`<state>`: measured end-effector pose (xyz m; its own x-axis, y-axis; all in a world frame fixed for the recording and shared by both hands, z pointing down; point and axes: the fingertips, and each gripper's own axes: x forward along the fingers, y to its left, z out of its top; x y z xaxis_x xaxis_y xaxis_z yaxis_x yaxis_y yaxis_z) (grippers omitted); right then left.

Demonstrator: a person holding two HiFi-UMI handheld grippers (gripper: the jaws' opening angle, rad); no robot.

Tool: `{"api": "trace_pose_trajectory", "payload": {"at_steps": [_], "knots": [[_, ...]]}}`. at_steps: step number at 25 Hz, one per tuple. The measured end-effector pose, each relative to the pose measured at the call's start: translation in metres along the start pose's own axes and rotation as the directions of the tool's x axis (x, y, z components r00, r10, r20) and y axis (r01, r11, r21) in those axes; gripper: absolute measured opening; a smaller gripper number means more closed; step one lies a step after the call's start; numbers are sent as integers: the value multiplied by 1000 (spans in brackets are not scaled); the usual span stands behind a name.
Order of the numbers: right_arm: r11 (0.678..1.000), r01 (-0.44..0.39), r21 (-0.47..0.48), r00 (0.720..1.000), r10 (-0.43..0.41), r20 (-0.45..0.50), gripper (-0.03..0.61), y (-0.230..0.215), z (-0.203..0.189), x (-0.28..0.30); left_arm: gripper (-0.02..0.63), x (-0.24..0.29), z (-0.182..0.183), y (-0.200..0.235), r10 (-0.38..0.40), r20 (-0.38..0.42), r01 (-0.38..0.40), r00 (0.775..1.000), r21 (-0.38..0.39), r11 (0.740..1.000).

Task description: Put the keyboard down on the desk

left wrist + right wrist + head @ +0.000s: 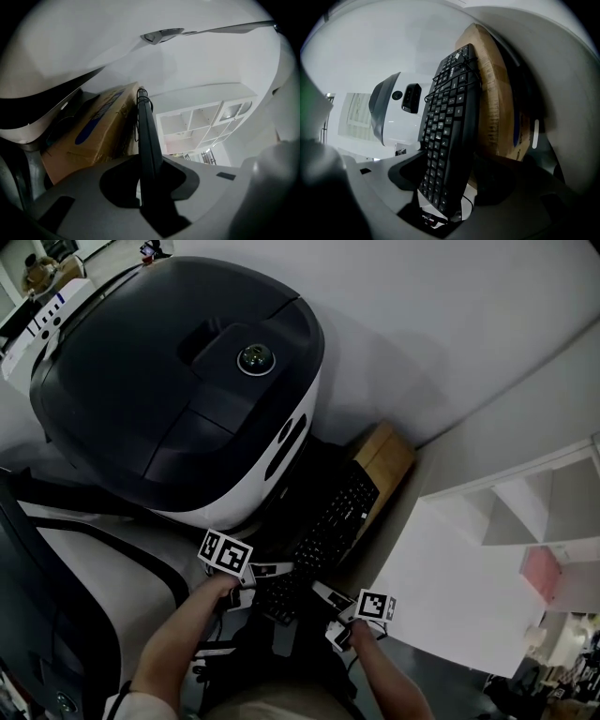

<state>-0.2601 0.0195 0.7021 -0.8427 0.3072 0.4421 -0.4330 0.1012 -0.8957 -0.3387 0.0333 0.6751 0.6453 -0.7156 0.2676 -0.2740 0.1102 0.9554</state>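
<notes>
Now, arms: both bare forearms reach forward and down, side by side, to the keyboard's (328,521) near end.
Left hand (220,589): grips its tool from behind, marker cube on top.
Left gripper (272,570): pinching the keyboard (149,140), which is seen edge-on between its jaws.
Right hand (364,641): low, just right of the left one.
Right gripper (323,594): clamped on the keyboard (450,122) near its end, one jaw on the key face and one behind.
Keyboard: black and up on its long edge, between the machine (169,381) and the box (386,451). Its keys face the machine, its back is against the box, and a thin cable loops over its far end.
Box: cardboard, on edge, contents not visible.
Shelf (534,502): white cubbies, with something pink in one.
Writing: blue print on the box (93,136), too blurred to read.
</notes>
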Motion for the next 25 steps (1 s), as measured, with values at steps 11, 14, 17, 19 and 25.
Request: {"api": "trace_pose_trajectory", "payload": {"at_steps": [11, 14, 17, 19, 25], "knots": [[999, -38, -27, 998, 36, -44, 314, 2, -14, -5, 109, -18, -24, -7, -44, 106, 52, 993, -79, 996], [998, -69, -13, 997, 69, -35, 314, 10, -12, -6, 109, -23, -25, -9, -52, 150, 66, 987, -90, 994], [997, -66, -49, 997, 65, -31, 314, 14, -6, -5, 109, -25, -25, -18, -81, 167, 96, 983, -80, 992], [996, -67, -67, 997, 65, -29, 314, 18, -3, -6, 109, -26, -27, -27, -101, 157, 112, 982, -63, 992], [986, -130, -101, 991, 131, 1, 314, 42, 15, -5, 110, -27, -33, -54, -150, 95, 150, 984, 1, 989]]}}
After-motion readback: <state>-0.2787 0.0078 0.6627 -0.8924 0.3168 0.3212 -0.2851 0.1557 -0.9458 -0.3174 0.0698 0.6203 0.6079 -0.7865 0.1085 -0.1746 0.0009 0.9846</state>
